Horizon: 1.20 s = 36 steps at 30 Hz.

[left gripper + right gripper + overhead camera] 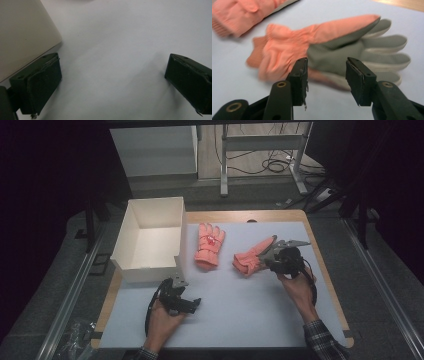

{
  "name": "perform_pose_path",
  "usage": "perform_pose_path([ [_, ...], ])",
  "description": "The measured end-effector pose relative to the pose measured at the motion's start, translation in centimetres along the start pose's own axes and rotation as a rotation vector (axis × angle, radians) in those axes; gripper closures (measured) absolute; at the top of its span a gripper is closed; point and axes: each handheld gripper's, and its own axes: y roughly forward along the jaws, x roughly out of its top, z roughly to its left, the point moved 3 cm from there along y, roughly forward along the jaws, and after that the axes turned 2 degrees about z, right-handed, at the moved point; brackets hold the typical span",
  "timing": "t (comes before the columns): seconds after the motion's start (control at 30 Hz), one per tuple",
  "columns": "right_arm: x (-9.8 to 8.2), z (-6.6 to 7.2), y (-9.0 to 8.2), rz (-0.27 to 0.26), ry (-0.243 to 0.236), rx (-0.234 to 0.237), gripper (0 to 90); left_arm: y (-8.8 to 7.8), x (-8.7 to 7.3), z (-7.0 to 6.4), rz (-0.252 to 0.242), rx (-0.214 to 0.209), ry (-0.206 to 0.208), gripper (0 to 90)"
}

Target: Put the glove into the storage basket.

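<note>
far glove (237,15) blurred, cut off at the top-left edge.

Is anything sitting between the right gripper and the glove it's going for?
Nothing visible. The right gripper has its jaws parted right in front of the near glove, palm side toward them, with only bare mat below. The other glove lies off to the side, apart.

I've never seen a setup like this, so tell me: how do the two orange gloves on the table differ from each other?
The left glove lies back up, all orange with a small red patch; the right glove lies palm up, showing grey.
The left glove points away from the person and lies alone; the right glove lies slanted, next to the right gripper, whose jaws stand apart.
Both look like one pair.
</note>
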Motion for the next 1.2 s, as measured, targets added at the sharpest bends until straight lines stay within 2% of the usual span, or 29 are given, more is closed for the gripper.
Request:
perform_pose_path([
  [0.13, 1.0, -0.3, 0.8, 0.004, 0.013, -0.018, 51.7, 0.0, 0.0, 0.0, -0.001, 0.000, -0.001, 0.9],
  [0.17, 1.6, -0.5, 1.6, 0.009, 0.023, -0.050, 45.5, 0.0, 0.0, 0.0, -0.001, 0.000, -0.001, 0.9],
  [0.27, 1.9, -0.7, 2.8, 0.027, 0.044, -0.080, 37.9, 0.0, 0.0, 0.0, -0.001, 0.000, -0.001, 0.9],
  [0.33, 2.0, -0.8, 3.2, 0.034, 0.049, -0.090, 36.2, 0.0, 0.0, 0.0, -0.001, 0.000, -0.001, 0.9],
  [0.37, 1.9, -0.9, 4.2, 0.058, 0.057, -0.129, 34.9, 0.0, 0.0, 0.0, -0.001, -0.001, 0.000, 0.9],
  [0.4, 1.9, -0.9, 4.2, 0.058, 0.057, -0.129, 34.9, 0.0, 0.0, 0.0, -0.001, -0.001, 0.000, 0.9],
  [0.43, 1.6, -1.1, 5.2, 0.094, 0.074, -0.134, 35.3, 0.0, 0.0, 0.0, -0.001, 0.000, 0.000, 0.9],
  [0.53, 1.6, -1.1, 6.0, 0.109, 0.073, -0.130, 43.5, 0.0, 0.0, 0.0, -0.001, 0.000, -0.001, 0.9],
  [0.67, 1.6, -0.6, 6.4, 0.126, 0.026, -0.143, 69.1, 0.0, 0.0, 0.0, -0.002, 0.000, -0.002, 0.9],
  [0.7, 1.6, -0.6, 6.4, 0.124, 0.013, -0.150, 74.2, 0.0, 0.0, 0.0, -0.003, 0.000, -0.003, 0.9],
  [0.73, 1.6, -0.6, 6.4, 0.124, 0.013, -0.150, 74.2, 0.0, 0.0, 0.0, -0.003, 0.000, -0.003, 0.9],
  [0.77, 1.5, -0.5, 6.2, 0.119, -0.023, -0.167, 80.6, 0.0, 0.0, 0.0, -0.001, 0.000, 0.000, 0.9],
  [0.83, 1.4, -0.7, 6.0, 0.109, -0.036, -0.156, 83.0, 0.0, 0.0, 0.0, -0.001, 0.000, 0.000, 0.9],
  [0.93, 1.5, -0.9, 5.7, 0.101, -0.028, -0.130, 83.7, 0.0, 0.0, 0.0, -0.001, 0.000, 0.000, 0.9],
  [0.97, 1.6, -1.2, 5.1, 0.089, -0.016, -0.092, 84.4, 0.0, 0.0, 0.0, -0.001, 0.000, 0.000, 0.9],
  [1.17, 1.9, -1.3, 3.3, 0.047, -0.038, -0.002, 85.3, 0.0, 0.0, 0.0, -0.001, 0.000, 0.000, 0.9],
  [1.2, 1.9, -1.3, 3.3, 0.047, -0.038, -0.002, 85.3, 0.0, 0.0, 0.0, -0.001, 0.000, 0.000, 0.9],
])
